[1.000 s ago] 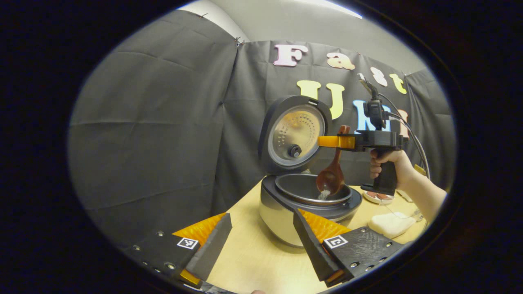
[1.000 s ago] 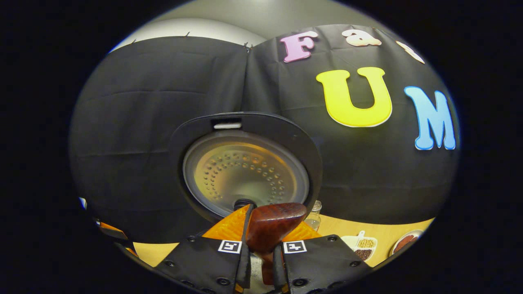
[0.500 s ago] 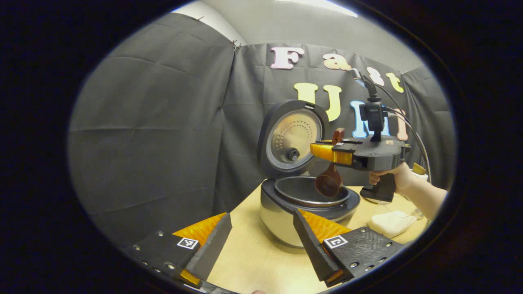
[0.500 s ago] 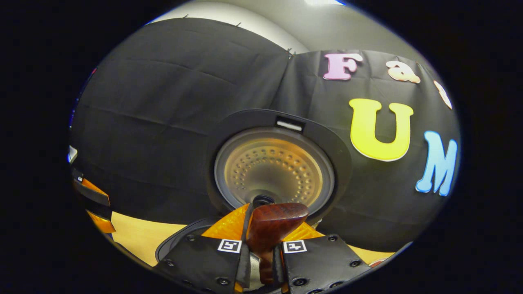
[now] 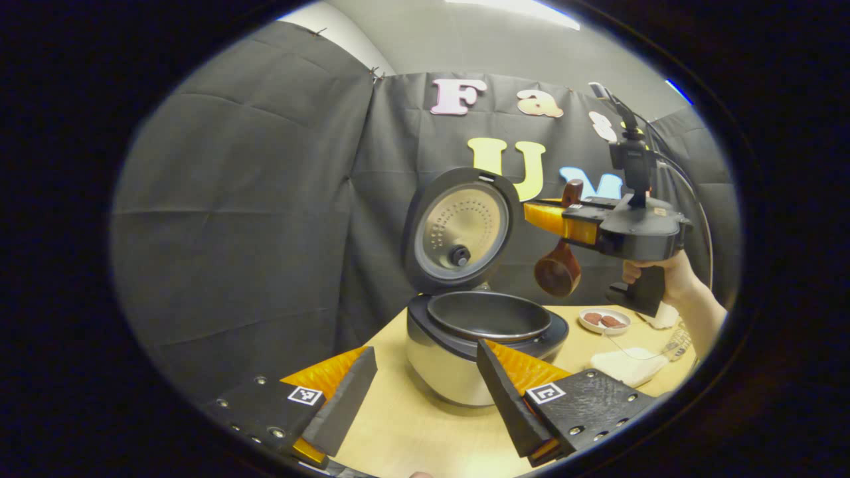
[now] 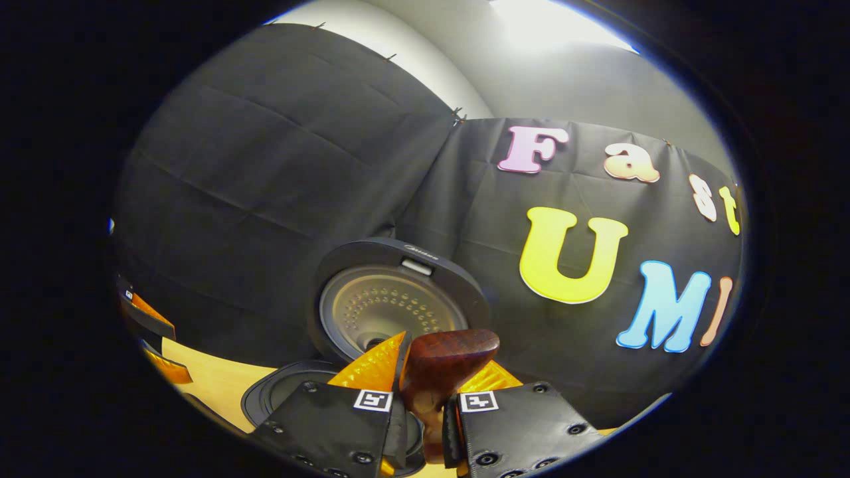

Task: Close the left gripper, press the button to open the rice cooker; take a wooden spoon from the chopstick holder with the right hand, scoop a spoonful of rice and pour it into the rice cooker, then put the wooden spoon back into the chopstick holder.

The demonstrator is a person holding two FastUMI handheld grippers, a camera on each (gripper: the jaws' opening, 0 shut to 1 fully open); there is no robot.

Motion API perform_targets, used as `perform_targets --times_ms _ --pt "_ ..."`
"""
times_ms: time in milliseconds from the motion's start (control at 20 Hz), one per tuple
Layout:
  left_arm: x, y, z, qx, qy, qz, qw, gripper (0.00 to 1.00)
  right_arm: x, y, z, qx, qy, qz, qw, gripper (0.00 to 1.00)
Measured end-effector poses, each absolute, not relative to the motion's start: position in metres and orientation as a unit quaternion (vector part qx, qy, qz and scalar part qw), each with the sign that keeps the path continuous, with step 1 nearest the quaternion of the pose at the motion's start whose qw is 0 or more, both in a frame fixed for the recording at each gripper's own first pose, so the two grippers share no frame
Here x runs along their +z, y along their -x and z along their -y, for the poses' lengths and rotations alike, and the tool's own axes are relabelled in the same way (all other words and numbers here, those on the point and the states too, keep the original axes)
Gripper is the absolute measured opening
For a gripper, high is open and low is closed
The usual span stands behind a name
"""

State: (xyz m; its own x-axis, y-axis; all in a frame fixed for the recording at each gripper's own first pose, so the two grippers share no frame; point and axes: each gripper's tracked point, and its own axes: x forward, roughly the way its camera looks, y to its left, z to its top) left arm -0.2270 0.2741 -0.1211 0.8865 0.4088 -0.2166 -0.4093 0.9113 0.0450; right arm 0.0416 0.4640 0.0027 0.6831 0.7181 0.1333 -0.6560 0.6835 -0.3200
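The rice cooker (image 5: 458, 362) stands open on the table, lid (image 5: 460, 229) upright, dark inner pot (image 5: 488, 315) showing. In the left gripper view my left gripper (image 5: 425, 392) is open in front of the cooker, holding nothing. A hand carries my right gripper (image 5: 541, 216) above and to the right of the pot. It is shut on the wooden spoon (image 5: 556, 273), which hangs bowl down, clear of the rim. In the right gripper view, the spoon handle (image 6: 443, 362) sticks up between the shut fingers of my right gripper (image 6: 425, 398). Behind it is the lid (image 6: 388, 302).
A small white plate (image 5: 603, 320) with brown pieces and a white pad (image 5: 627, 365) lie on the light wooden table (image 5: 405, 431) to the right of the cooker. The black cloth wall stands close behind. My left gripper (image 6: 149, 328) shows at the far left of the right gripper view.
The spoon was tipped low in the pot with rice falling from it. My right gripper has since lifted it up and to the right, out of the pot. My left gripper stays open.
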Motion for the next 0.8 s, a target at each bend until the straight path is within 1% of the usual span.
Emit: perform_targets --times_ms 50,300,450,500,550,750,800 --pt "-0.119 0.221 -0.269 0.205 0.001 -0.111 0.972 0.95 0.006 -0.046 -0.452 0.372 0.114 0.119 0.914 0.23" --pt "-0.115 0.201 -0.239 0.174 0.001 -0.103 0.979 0.95 0.014 -0.072 -0.369 0.319 0.085 0.098 0.939 0.22" --pt "-0.116 0.181 -0.219 0.159 0.001 -0.097 0.982 0.94 0.009 -0.08 -0.315 0.286 0.059 0.085 0.953 0.23" --pt "-0.116 0.174 -0.213 0.154 0.002 -0.095 0.983 0.94 0.005 -0.083 -0.299 0.277 0.054 0.079 0.956 0.22" --pt "-0.117 0.168 -0.203 0.147 0.0 -0.093 0.985 0.94 0.0 -0.085 -0.282 0.267 0.052 0.072 0.96 0.23" --pt "-0.118 0.148 -0.172 0.124 -0.013 -0.092 0.988 0.95 -0.006 -0.092 -0.207 0.223 0.037 0.06 0.972 0.22" --pt "-0.118 0.145 -0.164 0.118 -0.013 -0.091 0.989 0.95 -0.007 -0.092 -0.186 0.213 0.023 0.057 0.975 0.23"
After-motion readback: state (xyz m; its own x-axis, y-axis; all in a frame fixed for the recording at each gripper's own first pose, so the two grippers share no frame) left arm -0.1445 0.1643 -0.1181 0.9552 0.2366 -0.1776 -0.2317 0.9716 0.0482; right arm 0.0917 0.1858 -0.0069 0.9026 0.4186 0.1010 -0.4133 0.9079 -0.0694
